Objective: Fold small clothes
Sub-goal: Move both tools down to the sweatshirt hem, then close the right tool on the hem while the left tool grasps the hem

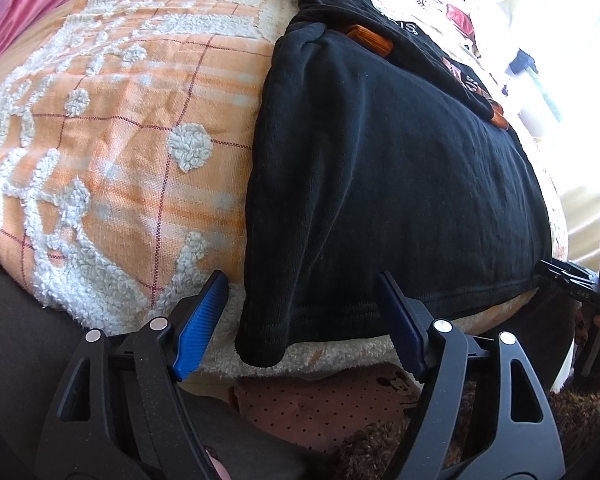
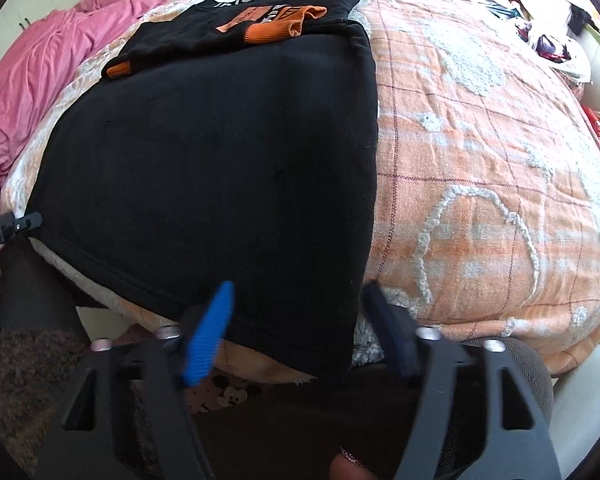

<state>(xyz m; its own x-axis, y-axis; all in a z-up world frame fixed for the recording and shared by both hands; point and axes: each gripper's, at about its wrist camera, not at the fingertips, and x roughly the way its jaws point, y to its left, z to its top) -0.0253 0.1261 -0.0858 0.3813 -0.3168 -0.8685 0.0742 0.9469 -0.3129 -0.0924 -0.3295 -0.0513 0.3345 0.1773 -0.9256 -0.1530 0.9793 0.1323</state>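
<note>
Left wrist view: my left hand-held gripper (image 1: 302,308) spreads wide, straddling the black garment's (image 1: 380,168) near corner on the bed (image 1: 112,128), nothing pinched. Right wrist view: my right hand-held gripper (image 2: 300,312) brackets the other hem corner, pads not pressing it.

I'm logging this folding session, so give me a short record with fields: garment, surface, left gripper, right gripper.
garment: black top with orange cuffs, sleeves folded in, lying flat
surface: orange checked blanket on a bed
left gripper: open, straddling the near left hem corner
right gripper: open, blurred, near right hem corner between its fingers
</note>
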